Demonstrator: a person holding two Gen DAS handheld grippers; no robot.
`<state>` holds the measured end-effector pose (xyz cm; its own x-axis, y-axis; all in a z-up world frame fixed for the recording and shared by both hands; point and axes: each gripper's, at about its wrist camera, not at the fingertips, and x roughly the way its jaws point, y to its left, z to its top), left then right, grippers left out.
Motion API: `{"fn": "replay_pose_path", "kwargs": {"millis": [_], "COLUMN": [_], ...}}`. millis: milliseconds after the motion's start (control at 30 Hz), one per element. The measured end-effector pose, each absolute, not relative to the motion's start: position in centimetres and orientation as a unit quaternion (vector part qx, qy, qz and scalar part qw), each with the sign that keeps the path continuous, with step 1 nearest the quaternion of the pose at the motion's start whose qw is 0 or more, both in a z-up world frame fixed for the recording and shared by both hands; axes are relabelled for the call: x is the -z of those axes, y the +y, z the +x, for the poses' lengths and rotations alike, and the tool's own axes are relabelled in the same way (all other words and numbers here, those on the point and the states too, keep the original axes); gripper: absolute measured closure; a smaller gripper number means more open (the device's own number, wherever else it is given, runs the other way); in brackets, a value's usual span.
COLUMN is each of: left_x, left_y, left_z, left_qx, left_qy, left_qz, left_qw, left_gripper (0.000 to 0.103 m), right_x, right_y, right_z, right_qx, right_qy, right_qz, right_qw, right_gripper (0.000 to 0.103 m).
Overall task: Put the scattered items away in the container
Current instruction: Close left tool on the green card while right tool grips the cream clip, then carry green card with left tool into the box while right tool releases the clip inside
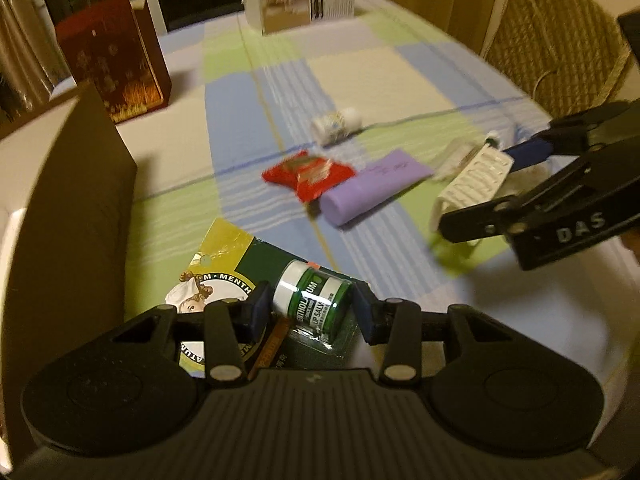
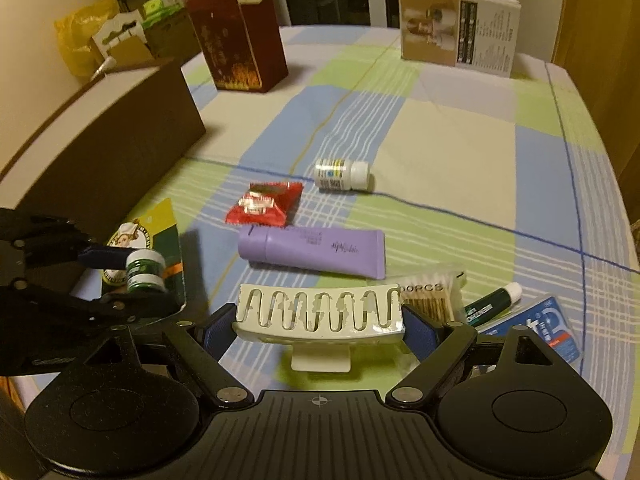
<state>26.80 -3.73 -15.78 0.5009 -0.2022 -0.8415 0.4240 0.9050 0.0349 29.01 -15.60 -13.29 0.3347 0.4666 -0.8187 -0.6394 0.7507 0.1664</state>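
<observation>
My left gripper [image 1: 313, 312] is shut on a green lip salve jar [image 1: 316, 294] in its green and gold blister card [image 1: 224, 248], low over the tablecloth beside the brown container [image 1: 80, 208]. In the right wrist view the same jar [image 2: 144, 270] sits between the left gripper's fingers. My right gripper [image 2: 318, 330] is shut on a white hair claw clip [image 2: 318, 308], held just above the cloth; the left wrist view shows that clip [image 1: 480, 172] at the right. On the cloth lie a red packet [image 2: 264, 204], a purple tube [image 2: 316, 250] and a white pill bottle [image 2: 342, 175].
A bag of cotton swabs [image 2: 430, 294], a green tube [image 2: 490, 302] and a blue box [image 2: 548, 328] lie right of the clip. A dark red carton [image 2: 236, 40] and a white printed box [image 2: 460, 24] stand at the table's far side. A wicker chair [image 1: 560, 40] is at the right.
</observation>
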Motion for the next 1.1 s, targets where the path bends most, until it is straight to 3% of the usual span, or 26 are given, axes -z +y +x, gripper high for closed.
{"fn": "replay_pose_path", "kwargs": {"millis": [367,733,1100], "left_x": [9.2,4.4,1.9], "left_y": [-2.3,4.4,10.7], "left_z": [24.1,20.6,16.4], "left_qx": [0.190,0.134,0.085], "left_qy": [0.419,0.411,0.406], "left_qz": [0.096,0.069,0.070], "left_qw": [0.882,0.899,0.907], "left_gripper": [0.064,0.064,0.064], "right_x": [8.4,3.5,2.1], "right_y": [-16.1,-11.4,-4.0], "right_z": [27.6,24.5,18.9], "right_qx": [-0.357,-0.431,-0.529], "right_qy": [0.431,0.388,0.364], "right_qz": [-0.052,-0.095,-0.140], "right_qw": [0.827,0.809,0.754], "right_gripper": [0.015,0.015,0.015]}}
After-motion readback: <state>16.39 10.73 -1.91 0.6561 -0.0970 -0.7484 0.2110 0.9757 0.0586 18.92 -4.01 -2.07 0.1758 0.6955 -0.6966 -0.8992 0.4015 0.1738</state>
